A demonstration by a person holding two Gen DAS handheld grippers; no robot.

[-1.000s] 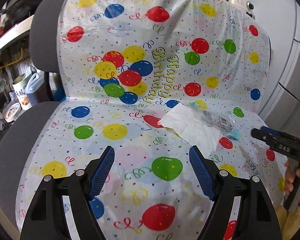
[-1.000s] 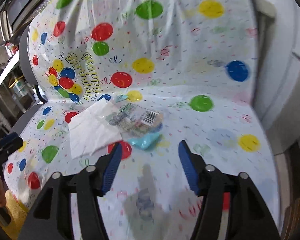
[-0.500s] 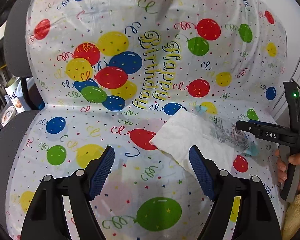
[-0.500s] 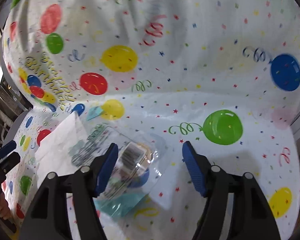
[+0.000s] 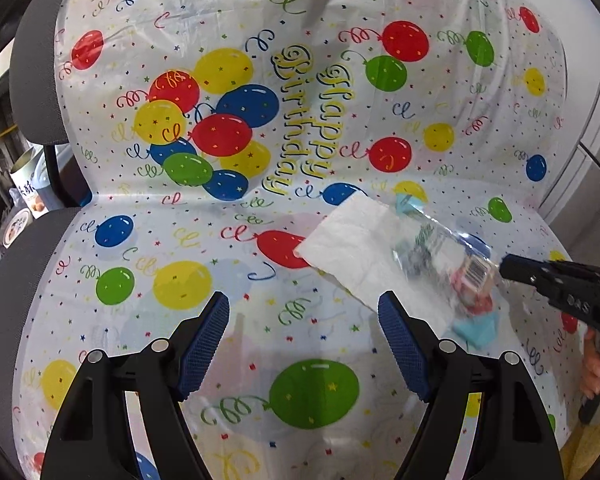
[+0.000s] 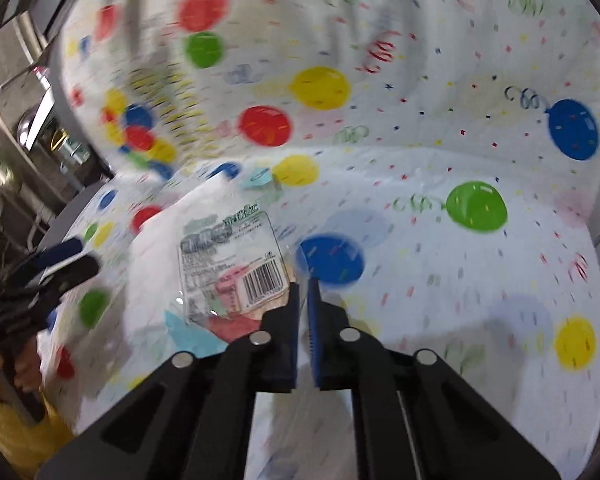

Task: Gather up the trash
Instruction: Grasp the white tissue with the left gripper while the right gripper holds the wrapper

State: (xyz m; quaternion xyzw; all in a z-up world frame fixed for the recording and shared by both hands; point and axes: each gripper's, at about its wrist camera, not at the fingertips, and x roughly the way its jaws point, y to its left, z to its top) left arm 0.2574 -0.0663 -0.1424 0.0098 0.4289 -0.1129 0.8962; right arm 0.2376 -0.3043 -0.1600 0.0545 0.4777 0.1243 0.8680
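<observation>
A clear plastic wrapper (image 5: 448, 264) with a barcode lies partly over a white napkin (image 5: 364, 248) on the balloon-print cover (image 5: 180, 280) of a chair seat. My right gripper (image 6: 303, 282) is shut on the wrapper (image 6: 228, 264) at its barcode corner; in the left wrist view the right gripper (image 5: 508, 266) comes in from the right. A light blue scrap (image 5: 476, 330) sits under the wrapper, and another light blue scrap (image 5: 410, 200) is near the seat's back. My left gripper (image 5: 302, 300) hovers open over the seat, just left of the napkin, holding nothing.
The grey chair edge (image 5: 4, 300) shows at the left, with a tin (image 5: 28, 188) and clutter beyond it. A white cabinet (image 5: 588, 160) stands to the right. A person's hand (image 5: 596, 364) grips the right tool's handle.
The right gripper went from open around the wrapper to shut on its corner. The left gripper moved forward and closer to the napkin.
</observation>
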